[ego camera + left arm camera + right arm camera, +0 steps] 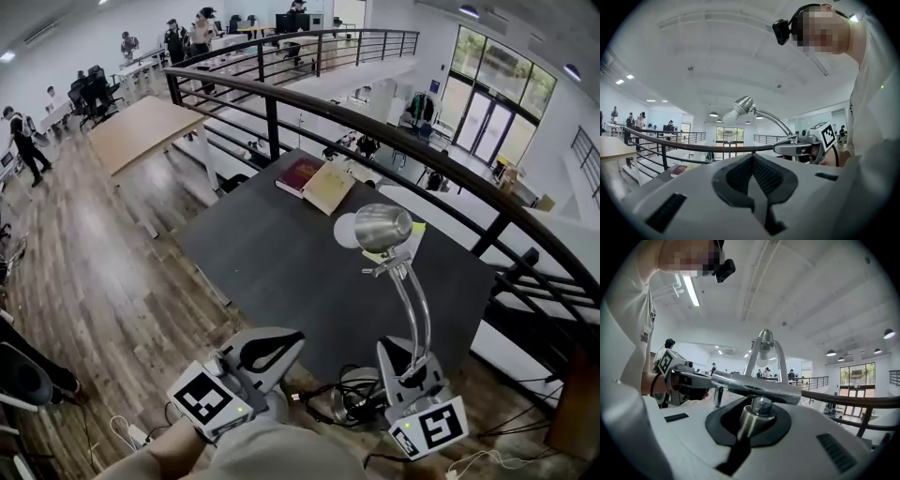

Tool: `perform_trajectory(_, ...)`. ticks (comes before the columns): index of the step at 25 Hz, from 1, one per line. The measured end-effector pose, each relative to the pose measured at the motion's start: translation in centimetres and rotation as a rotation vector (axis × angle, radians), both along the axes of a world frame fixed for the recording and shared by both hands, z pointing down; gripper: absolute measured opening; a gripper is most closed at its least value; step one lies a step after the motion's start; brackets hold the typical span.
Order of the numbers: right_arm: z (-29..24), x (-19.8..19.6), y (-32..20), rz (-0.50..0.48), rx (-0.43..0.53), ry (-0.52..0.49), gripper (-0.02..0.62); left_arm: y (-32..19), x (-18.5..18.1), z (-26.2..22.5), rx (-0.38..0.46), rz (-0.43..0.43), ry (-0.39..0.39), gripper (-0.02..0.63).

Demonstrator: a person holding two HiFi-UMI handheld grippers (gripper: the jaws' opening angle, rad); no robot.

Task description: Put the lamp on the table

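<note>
While the person's forearm (178, 450) shows at the nearest edge, the left claw (279, 345) reaches forward with its jaws together, dark pads meeting and nothing between them. To its right, the right claw (405, 360) is clamped on a short metal stub at the lower end of the chrome gooseneck lamp (382, 228), so the lamp is carried in the air and does not stand on anything. Below and between the two claws, black cables (361, 401) lie on the wooden floor (112, 281). From the right claw the lamp's bent stem rises and curves over, and its shiny shade hangs above the near right part of the dark surface (272, 253), with the white bulb (345, 231) pointing left. A pale yellow paper (415, 232) lies on the surface just beyond the shade. At the far edge of the surface a red book (299, 173) and a tan book (329, 187) lie side by side, touching. Beyond them runs a dark curved railing (375, 120). Far left stands a light wooden table (141, 131), and people stand well beyond it
</note>
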State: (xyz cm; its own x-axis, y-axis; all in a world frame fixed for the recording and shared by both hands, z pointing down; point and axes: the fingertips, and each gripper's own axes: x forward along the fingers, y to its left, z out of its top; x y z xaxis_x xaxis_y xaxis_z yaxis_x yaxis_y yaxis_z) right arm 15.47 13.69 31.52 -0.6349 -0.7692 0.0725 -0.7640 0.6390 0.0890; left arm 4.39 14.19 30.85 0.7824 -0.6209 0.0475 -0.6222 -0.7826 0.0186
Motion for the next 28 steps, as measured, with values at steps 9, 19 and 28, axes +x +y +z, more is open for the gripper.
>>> perform_trajectory(9, 0.6, -8.4, -12.7, 0.070, -0.017, 0.014, -0.002, -13.0, -9.0, 0.5, 0.002, 0.044, 0.073, 0.005)
perform_trajectory(19, -0.4, -12.0, -23.3, 0.162, -0.078, -0.036, -0.002, -22.9, -14.7, -1.2, -0.006, 0.042, 0.057, 0.005)
perform_trajectory(28, 0.1, -12.3, -27.7, 0.142, -0.112, -0.030, -0.002, -26.3, -14.6, -0.5, -0.035, -0.002, 0.030, 0.005)
